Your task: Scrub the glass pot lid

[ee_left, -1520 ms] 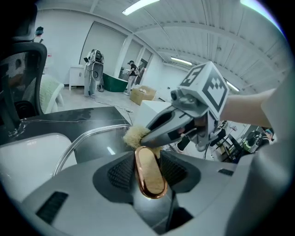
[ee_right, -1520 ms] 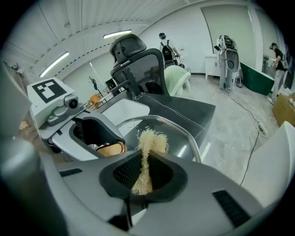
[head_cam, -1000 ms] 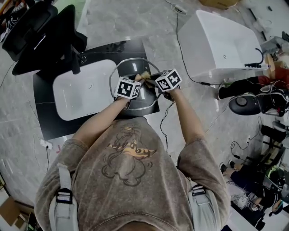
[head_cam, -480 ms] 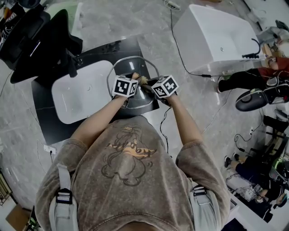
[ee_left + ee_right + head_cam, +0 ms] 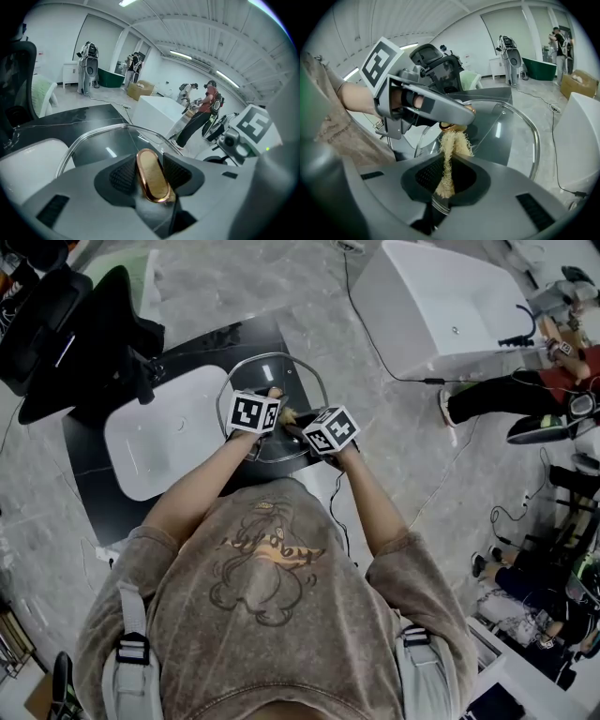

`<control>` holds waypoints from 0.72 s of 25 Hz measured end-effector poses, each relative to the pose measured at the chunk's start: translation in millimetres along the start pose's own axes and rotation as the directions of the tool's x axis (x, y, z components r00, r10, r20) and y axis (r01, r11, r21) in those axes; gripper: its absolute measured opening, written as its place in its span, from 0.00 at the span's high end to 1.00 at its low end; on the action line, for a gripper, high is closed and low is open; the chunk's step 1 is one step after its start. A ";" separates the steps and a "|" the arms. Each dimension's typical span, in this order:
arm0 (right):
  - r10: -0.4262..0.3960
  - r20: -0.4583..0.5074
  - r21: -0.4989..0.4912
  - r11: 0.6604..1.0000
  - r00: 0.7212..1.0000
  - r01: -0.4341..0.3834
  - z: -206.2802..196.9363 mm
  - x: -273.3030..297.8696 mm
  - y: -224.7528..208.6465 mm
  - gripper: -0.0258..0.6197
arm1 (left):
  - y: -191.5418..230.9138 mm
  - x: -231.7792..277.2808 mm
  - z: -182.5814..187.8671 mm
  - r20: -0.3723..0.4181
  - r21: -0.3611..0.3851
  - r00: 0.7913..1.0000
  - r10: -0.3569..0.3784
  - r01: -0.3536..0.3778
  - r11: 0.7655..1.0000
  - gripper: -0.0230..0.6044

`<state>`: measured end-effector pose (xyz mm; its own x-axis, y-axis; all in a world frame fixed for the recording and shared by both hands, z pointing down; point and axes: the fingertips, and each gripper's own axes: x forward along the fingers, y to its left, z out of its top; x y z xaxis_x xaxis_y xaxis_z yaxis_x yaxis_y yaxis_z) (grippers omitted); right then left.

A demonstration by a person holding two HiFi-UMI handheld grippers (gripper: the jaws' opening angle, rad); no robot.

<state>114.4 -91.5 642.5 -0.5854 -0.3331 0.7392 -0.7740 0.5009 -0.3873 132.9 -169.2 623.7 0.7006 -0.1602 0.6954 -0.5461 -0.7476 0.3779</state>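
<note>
Left hand-held gripper (image 5: 150, 165) clamps one lid (image 5: 101, 146) by its knob (image 5: 152, 180); right hand-held gripper (image 5: 446, 177) clamps one brush (image 5: 452, 146) (tan-bristled).

Reaches left forearm (image 5: 199, 488) and right forearm (image 5: 368, 498) forward, grippers tilted downward, close together. Clamps left gripper (image 5: 151, 165) on the lid knob (image 5: 152, 180). Pinches brush (image 5: 449, 154) in right gripper (image 5: 445, 177).

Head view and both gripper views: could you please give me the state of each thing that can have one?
glass pot lid: held by its gold knob, over the black counter.
left tool: shut on the gold knob.
right tool: shut on the brush.
brush: bristle tips up against the lid at the gold knob.
</note>
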 end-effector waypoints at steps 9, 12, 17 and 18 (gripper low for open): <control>-0.003 0.033 -0.003 1.000 0.999 0.003 -0.6 18.0 33.7 0.90 | 0.9 -0.1 -0.6 -0.015 -0.002 1.000 -0.004 0.004 1.000 0.66; -0.007 0.051 0.015 1.000 0.999 0.007 2.2 25.4 42.6 0.90 | 1.5 0.4 -0.1 -0.015 -0.003 1.000 -0.002 0.002 1.000 0.66; -0.003 0.072 0.015 1.000 0.997 0.002 7.2 35.5 53.9 0.90 | 2.0 0.5 -0.5 -0.017 -0.007 1.000 -0.001 0.001 1.000 0.66; 0.004 0.074 0.016 1.000 0.997 -0.005 7.9 37.2 56.3 0.90 | 2.0 0.4 -0.7 -0.018 -0.009 1.000 -0.001 0.001 1.000 0.66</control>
<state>47.1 -82.0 643.8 -0.6049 -0.3888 0.6950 -0.7747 0.4895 -0.4003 131.8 -170.3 625.2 0.6925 -0.1479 0.7061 -0.5496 -0.7422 0.3835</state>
